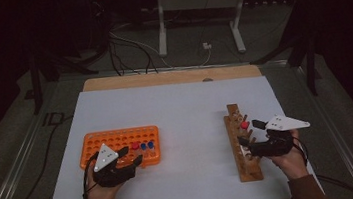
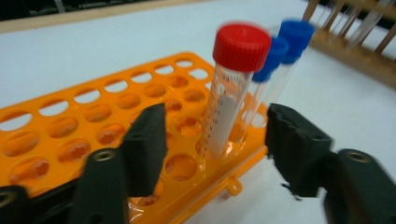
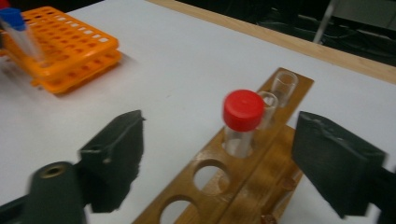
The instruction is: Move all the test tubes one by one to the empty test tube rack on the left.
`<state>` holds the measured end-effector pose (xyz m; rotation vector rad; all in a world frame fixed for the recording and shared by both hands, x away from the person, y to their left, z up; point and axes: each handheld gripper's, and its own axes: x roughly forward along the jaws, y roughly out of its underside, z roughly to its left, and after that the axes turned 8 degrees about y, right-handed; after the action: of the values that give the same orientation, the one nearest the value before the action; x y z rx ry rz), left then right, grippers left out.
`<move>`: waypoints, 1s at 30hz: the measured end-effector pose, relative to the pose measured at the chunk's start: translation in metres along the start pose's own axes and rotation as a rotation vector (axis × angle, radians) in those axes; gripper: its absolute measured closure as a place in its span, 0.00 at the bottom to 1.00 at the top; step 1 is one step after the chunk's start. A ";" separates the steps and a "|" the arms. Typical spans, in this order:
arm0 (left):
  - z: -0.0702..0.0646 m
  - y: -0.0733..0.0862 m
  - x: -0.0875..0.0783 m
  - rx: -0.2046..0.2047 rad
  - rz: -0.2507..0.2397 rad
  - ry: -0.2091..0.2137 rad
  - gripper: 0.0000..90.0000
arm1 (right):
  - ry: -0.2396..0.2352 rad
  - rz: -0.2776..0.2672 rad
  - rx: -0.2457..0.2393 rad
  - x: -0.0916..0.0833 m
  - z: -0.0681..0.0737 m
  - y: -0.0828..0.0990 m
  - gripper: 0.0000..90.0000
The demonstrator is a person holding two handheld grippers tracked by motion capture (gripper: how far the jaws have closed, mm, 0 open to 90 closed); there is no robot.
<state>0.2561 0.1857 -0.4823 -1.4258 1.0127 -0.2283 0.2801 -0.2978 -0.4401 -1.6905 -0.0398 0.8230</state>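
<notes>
No word, brand or number can be read anywhere in these pictures. The only marking stands on the clear plastic tube with the red screw cap (image 2: pixel 232 88) in the orange plastic rack (image 2: pixel 70 135): a printed scale of short graduation lines runs down its side next to a white writing patch, seen in the left gripper view. Any figures beside those lines are too blurred to make out, and the white patch looks blank.
</notes>
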 end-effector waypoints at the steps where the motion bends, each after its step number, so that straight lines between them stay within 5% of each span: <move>1: 0.000 -0.001 -0.002 -0.007 -0.013 0.002 0.37 | 0.005 0.001 0.005 0.001 -0.001 0.001 0.25; 6: 0.002 -0.003 -0.011 -0.037 -0.049 -0.018 0.19 | 0.018 0.019 0.025 0.009 -0.007 0.004 0.43; 15: -0.003 -0.010 -0.021 -0.055 -0.116 -0.061 0.04 | 0.016 0.022 0.020 0.017 -0.008 0.005 0.77; 30: -0.007 -0.015 -0.026 -0.050 -0.149 -0.099 0.01 | 0.023 0.028 0.032 0.025 -0.008 0.006 0.81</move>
<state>0.2419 0.1954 -0.4565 -1.5449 0.8373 -0.2397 0.3005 -0.2957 -0.4573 -1.6739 0.0129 0.8209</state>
